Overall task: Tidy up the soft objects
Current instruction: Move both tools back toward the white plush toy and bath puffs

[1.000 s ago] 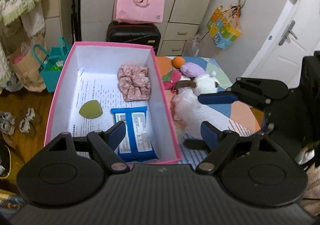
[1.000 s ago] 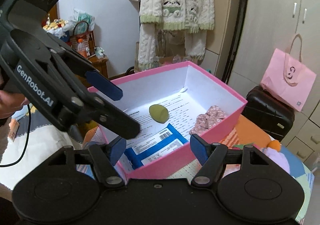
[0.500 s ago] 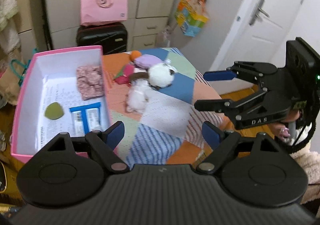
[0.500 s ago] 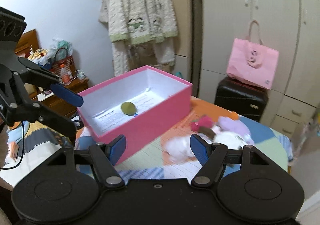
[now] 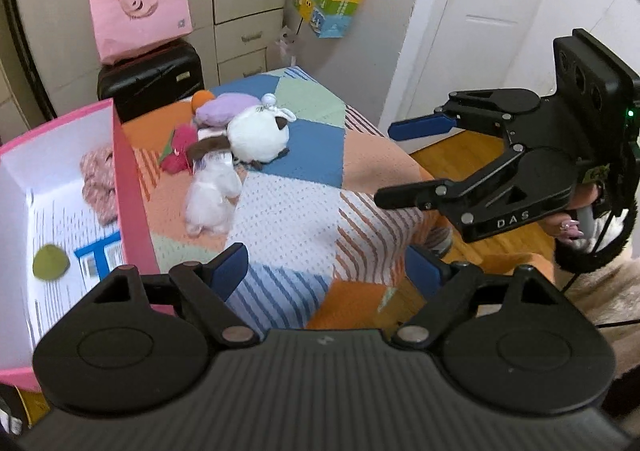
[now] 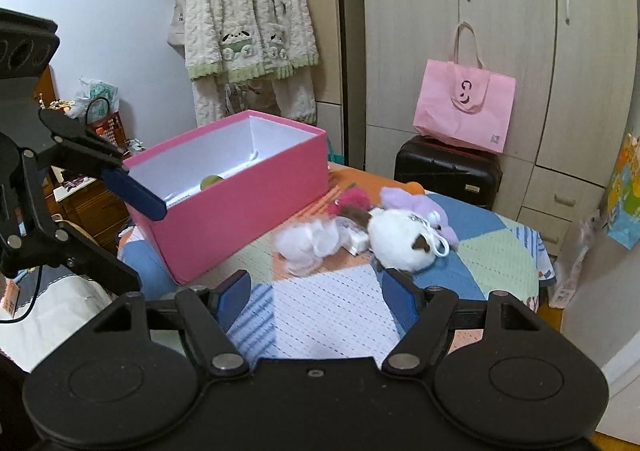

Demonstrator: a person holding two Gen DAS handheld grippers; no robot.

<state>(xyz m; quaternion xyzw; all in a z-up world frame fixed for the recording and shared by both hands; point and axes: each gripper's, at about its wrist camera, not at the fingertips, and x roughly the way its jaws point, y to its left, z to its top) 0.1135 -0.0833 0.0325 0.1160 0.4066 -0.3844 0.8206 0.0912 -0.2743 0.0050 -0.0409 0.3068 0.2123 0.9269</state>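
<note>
A pink box [image 5: 132, 187] stands on the left of the patchwork-covered table [image 5: 304, 211]. It holds a floral scrunchie [image 5: 98, 179], a green sponge [image 5: 50, 262] and a blue pack [image 5: 100, 257]. Beside the box lie a fluffy white piece [image 5: 212, 195], a round white plush [image 5: 258, 137], a purple plush [image 5: 224, 109], a red-pink item [image 5: 180, 149] and an orange one [image 5: 200, 99]. My left gripper [image 5: 326, 263] hangs open over the table's near part, nothing between its fingers. My right gripper [image 5: 384, 163] is open and empty off the table's right edge, level with the toys [image 6: 400, 239].
A pink tote bag [image 5: 140, 15] sits on a black suitcase [image 5: 152, 79] behind the table, in front of wardrobe drawers. A colourful gift bag [image 5: 326, 7] hangs by a white door [image 5: 480, 23]. A fleecy robe [image 6: 248, 23] hangs past the box. Wooden floor lies right of the table.
Both grippers have swung away from the pink box toward the toy pile. The left one, which was over the box, is now over the table; the right one has backed off to the table's side.
</note>
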